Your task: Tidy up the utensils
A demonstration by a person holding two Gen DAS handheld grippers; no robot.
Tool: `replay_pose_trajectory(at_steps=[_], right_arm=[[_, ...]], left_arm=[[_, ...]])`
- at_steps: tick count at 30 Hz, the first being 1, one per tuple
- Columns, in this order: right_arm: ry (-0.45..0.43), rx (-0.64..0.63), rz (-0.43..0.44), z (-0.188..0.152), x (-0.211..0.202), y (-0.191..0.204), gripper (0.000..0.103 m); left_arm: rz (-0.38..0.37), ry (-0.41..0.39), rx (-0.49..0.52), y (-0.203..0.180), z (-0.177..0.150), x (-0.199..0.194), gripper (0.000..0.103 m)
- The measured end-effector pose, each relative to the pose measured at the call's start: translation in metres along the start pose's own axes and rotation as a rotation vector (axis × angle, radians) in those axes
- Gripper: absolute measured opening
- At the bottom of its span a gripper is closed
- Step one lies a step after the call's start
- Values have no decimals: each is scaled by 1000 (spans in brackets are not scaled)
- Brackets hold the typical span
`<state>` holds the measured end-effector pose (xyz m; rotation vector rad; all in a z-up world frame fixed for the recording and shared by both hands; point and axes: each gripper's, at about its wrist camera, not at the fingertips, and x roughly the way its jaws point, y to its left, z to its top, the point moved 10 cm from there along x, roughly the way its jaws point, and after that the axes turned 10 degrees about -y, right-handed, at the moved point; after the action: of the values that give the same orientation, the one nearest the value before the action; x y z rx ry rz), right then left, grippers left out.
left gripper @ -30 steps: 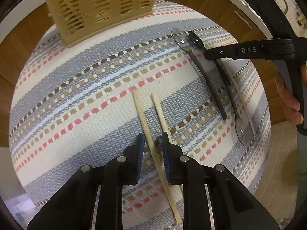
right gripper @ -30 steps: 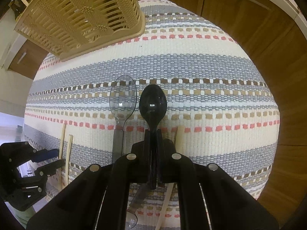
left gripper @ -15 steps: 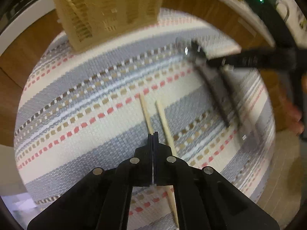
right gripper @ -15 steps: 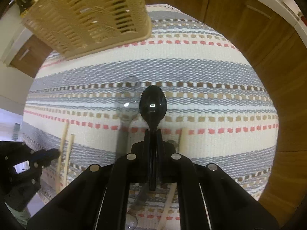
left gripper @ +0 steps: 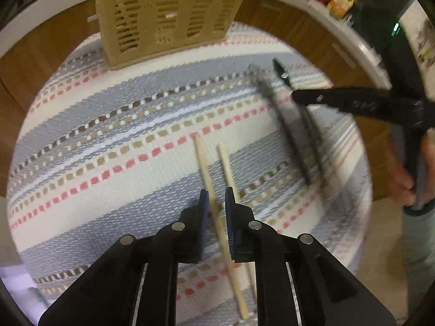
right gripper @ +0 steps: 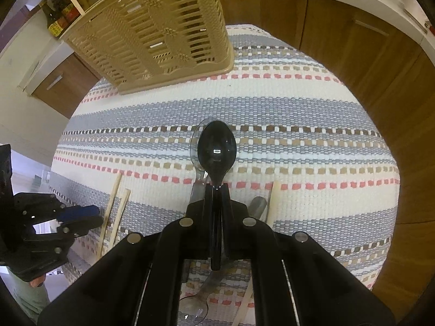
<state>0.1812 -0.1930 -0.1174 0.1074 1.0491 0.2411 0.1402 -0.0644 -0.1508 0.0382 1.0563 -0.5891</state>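
My right tongs [right gripper: 216,190] are clamped on the neck of a black spoon [right gripper: 216,150], its bowl sticking out ahead of the fingertips and lifted over the striped woven mat [right gripper: 299,114] that covers the surface. Directly under it lies a clear plastic spoon [right gripper: 196,146], its bowl peeking out to the left of the black one; another clear spoon [right gripper: 194,309] and a pale wooden stick [right gripper: 274,201] lie on the mat nearer me.

My left tongs [left gripper: 216,203] have just been opening and stand slightly apart, straddling one wooden chopstick [left gripper: 209,182] without pressing it. A second chopstick [left gripper: 227,163] lies just beside it to the right; both rest flat on the mat. The beige slotted utensil basket [right gripper: 152,32] stands at the mat's far edge, well apart from both tongs.
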Motion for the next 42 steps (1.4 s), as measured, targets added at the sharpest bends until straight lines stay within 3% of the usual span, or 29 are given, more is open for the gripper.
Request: replay_pose_trajectory(at_steps=[8,9,11,14,20,26,28,30,34,38,41,42], right_arm=[[19,30,13,1,-1,-10,5],[22,36,20,2,-1,-13,5],[24,45,30,2,-1,-13,5],[21,53,43,2,0,-16,5],[-22,42,58,5,-16,-19,5],[-37,54,69,7,-23,-23,5],[-29,59,71,5,-21,-24,5],[-20,66,75,3,-19,-25,5],[-10,71,73,-2,-13,-23,5],[-4,73,73,-4,-11,-23,5],[-3,76,78,-4,-9,-20,5],[-4,76,82,-4,-9,-19,5]], left_arm=[[46,150,67,-10,2,16,13],[54,165,79,-10,3,17,6],[88,180,109,-11,7,21,5],[92,148,104,-15,12,24,2],[25,7,33,-9,24,3,0],[7,22,39,-1,17,-4,0],[7,38,41,-2,13,-3,8],[11,31,58,-7,13,-2,24],[36,67,93,-11,3,13,24],[82,104,146,-17,2,24,22],[174,116,207,-17,6,29,4],[167,113,206,-19,7,30,2]])
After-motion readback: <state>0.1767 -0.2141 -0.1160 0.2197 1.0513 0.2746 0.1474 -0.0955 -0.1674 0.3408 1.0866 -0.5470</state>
